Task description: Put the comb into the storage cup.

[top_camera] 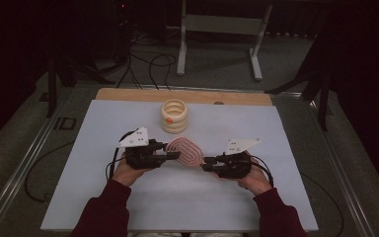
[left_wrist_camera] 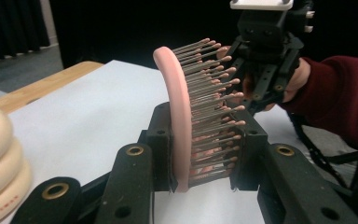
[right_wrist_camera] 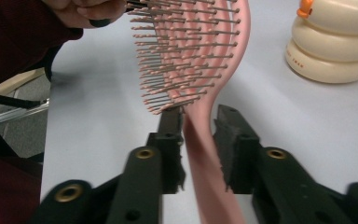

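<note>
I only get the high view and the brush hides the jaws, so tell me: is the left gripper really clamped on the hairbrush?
Observer: Yes. In the left gripper view, the left gripper is shut on the hairbrush head. One pad is on the pink back and the other is on the bristle tips.
Operator: And the right one?
Observer: In the right gripper view, the right gripper has its jaws on either side of the handle. There's a gap at one pad, so it isn't clamped.
Operator: Is the brush lying flat?
Observer: No. The head stands on edge, with the bristles pointing sideways.
</note>
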`<action>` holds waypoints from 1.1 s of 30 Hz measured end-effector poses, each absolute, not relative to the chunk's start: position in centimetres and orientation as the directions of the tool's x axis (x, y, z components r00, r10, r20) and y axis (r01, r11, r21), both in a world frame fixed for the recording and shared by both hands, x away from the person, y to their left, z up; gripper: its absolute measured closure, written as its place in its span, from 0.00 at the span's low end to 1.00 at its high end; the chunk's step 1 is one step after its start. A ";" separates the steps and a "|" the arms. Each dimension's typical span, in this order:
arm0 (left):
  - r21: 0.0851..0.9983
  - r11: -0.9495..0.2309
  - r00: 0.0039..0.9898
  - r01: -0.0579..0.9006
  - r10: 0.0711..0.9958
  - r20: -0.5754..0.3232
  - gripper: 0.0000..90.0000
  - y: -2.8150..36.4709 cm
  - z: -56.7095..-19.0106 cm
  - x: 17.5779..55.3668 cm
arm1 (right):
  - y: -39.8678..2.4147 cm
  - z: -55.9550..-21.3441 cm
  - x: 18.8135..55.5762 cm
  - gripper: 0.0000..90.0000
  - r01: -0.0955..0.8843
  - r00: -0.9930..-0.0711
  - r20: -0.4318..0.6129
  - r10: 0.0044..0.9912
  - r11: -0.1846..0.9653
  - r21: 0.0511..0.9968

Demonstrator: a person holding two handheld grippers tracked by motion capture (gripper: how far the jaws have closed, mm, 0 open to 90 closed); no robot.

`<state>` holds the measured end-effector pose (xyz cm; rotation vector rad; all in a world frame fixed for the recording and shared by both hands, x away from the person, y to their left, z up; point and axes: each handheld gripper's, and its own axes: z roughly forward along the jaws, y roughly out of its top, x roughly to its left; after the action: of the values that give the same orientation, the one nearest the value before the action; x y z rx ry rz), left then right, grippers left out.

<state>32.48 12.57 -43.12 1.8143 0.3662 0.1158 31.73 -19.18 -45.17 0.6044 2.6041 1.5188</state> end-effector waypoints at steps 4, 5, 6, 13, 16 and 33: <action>0.955 -0.228 0.941 0.190 0.319 -0.111 0.75 12.7 -43.1 32.6 | -19.3 -45.2 31.8 0.70 0.301 -0.920 0.135 0.369 0.440 0.846; 0.957 -0.217 0.938 0.193 0.326 -0.115 0.75 12.7 -43.1 32.6 | -19.3 -45.2 31.8 0.67 0.304 -0.918 0.136 0.373 0.440 0.845; 0.957 -0.217 0.938 0.193 0.326 -0.115 0.75 12.7 -43.1 32.6 | -19.2 -45.2 31.8 0.62 0.307 -0.916 0.135 0.377 0.445 0.841; 0.955 -0.223 0.927 0.196 0.361 -0.106 0.75 12.9 -42.9 32.7 | -19.3 -45.1 31.8 0.51 0.316 -0.907 0.133 0.399 0.436 0.843; 0.954 -0.225 0.922 0.200 0.373 -0.106 0.75 13.1 -42.8 32.7 | -19.4 -45.1 31.8 0.45 0.309 -0.904 0.119 0.410 0.436 0.845; 0.948 -0.237 0.892 0.214 0.443 -0.091 0.75 13.6 -42.4 32.6 | -20.8 -45.6 31.4 0.15 0.356 -0.820 0.093 0.564 0.377 0.855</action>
<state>32.58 13.55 -42.36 1.8229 0.4919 0.2299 31.38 -20.78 -45.64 0.8227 2.4205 1.4221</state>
